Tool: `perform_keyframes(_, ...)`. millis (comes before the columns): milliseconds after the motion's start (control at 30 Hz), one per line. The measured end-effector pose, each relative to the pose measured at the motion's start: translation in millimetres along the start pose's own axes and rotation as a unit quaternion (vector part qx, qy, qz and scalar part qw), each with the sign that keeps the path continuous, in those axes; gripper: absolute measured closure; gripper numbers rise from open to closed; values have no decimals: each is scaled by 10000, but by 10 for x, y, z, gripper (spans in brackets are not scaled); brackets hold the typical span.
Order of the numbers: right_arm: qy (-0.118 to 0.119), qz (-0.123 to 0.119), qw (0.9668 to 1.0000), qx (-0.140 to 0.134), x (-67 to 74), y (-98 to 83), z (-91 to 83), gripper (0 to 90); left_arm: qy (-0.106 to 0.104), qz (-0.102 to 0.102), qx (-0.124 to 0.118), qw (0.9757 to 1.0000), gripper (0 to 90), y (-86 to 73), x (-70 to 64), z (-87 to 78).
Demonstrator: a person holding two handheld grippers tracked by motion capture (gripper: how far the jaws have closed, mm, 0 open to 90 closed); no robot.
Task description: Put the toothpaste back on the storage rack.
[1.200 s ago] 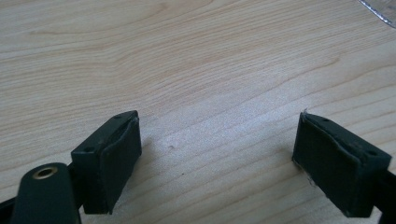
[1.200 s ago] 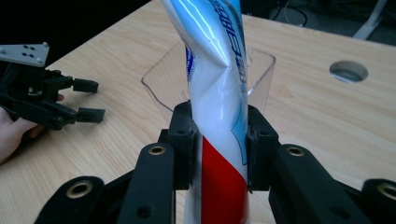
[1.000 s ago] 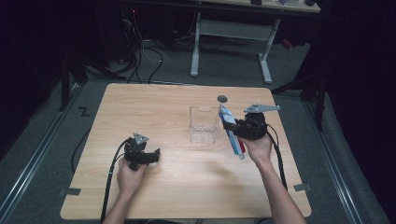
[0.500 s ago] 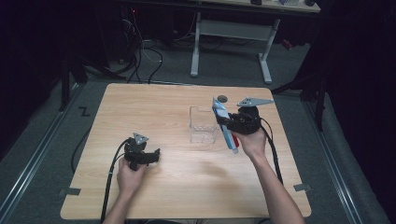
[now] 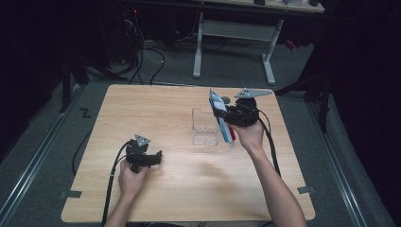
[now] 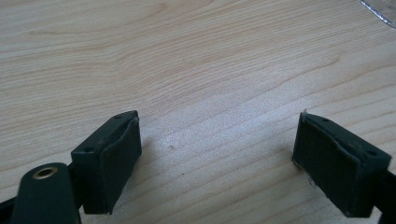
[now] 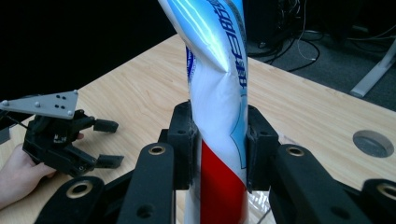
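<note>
Your right claw (image 5: 221,115) is clamped on a toothpaste tube (image 5: 220,113) and holds it off the bench (image 5: 156,101), just beside the clear plastic box (image 5: 204,126) on its right. In the right gripper view the jaws press the tube (image 7: 219,107) from both sides about midway, at the place where the white body meets the red band. The step in hand looks like carrying the tube to the box — the next move calls for bringing it over the open top, tipping it so the lower end goes in first, and lowering before you let go.

The tube is soft and partly squeezed: white and blue above with printed lettering, red below, creased and dented where the jaws pinch. It may bend or slip, so keep the grip firm and the motion slow.

Your left claw (image 6: 219,154) rests on the bench with its jaws apart and nothing between them — well apart from the box.
</note>
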State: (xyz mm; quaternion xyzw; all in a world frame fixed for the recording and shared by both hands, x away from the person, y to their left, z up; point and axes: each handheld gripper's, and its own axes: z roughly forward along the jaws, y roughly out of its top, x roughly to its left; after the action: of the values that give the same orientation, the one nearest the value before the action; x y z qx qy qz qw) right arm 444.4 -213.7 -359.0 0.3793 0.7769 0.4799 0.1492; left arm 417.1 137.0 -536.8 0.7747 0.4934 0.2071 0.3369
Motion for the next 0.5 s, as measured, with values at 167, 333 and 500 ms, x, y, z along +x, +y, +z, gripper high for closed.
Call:
perform_keyframes(167, 13, 13, 10000, -9, -3, 68, 43, 695, -2, 0, 0, 10000, 155, 0, 0, 0)
perform_keyframes(333, 20, 11, 10000, -20, -10, 143, 92, 695, -4, 1, -1, 10000, 155, 0, 0, 0)
perform_keyframes(500, -3, -5, 10000, -38, -19, 208, 142, 695, -5, 3, 0, 10000, 155, -1, 1, -1)
